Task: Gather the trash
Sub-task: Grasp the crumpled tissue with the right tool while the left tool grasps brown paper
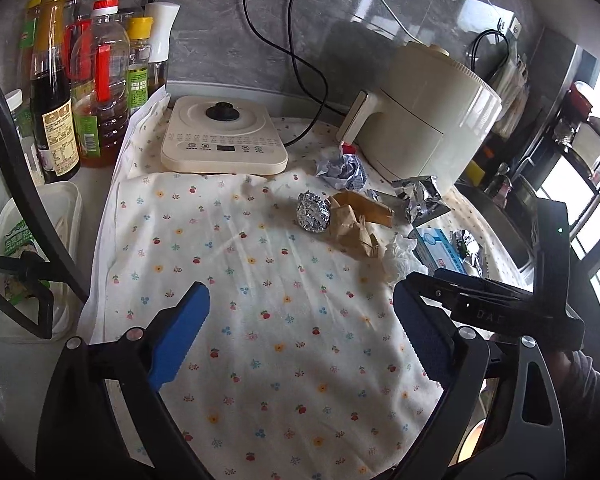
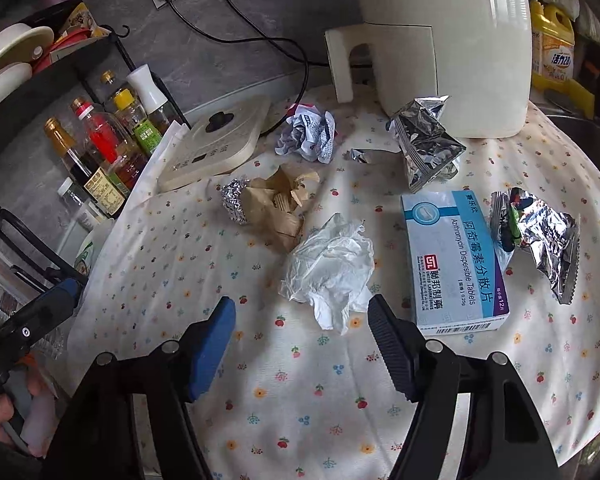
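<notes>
The right gripper (image 2: 300, 320), fingers wide and empty, should drop over the white tissue (image 2: 330, 268) mid-table and squeeze gently.

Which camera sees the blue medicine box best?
The right wrist view: the medicine box lies whole, its label readable. In the left wrist view the medicine box is small, partly hidden behind the right hand-held gripper.

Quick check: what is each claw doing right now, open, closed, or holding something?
Left claw: open, empty, above the floral cloth.
Right claw: open, holding nothing; crumpled white tissue lies just ahead of it.
</notes>
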### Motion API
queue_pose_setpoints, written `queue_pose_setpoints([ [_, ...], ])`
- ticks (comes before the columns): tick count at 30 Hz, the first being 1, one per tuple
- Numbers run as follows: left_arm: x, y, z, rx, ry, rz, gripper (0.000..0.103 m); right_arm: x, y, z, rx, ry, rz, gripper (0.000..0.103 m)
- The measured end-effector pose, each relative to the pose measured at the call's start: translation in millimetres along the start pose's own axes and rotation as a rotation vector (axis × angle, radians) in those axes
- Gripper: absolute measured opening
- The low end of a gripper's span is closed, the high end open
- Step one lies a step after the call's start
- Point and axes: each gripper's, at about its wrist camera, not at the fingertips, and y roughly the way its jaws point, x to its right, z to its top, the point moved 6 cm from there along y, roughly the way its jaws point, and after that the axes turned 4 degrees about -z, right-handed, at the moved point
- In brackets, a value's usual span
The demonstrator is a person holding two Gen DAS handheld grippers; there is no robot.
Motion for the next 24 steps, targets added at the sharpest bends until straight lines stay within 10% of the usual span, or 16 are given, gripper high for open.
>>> queue_pose_setpoints([
  [3, 1.5, 13.8, 4.2, -0.021, 0.001, -0.020, 0.085, -3.8, 23.3, 0.7, -0.050, -0.042, -0.019, 0.055],
  [5, 3.7, 23.7, 9.6, -0.028, 0.010, -0.034, 0.081, -3.9, 32.0, -2.5, -0.106, -0.046, -0.008, 0.009],
  [14, 23.5, 77.9, 25.8, -0.090, 0.019, -0.132, 0.051, 31.2, -12.9, 2.8, -0.033, 0.036, -0.038, 0.006],
  [24, 37.6, 141.6, 32.9, -0.181, 0.034, -0.182, 0.053, 90.6, -56.0, 0.6, 0.030, 0.175, -0.152, 0.006],
])
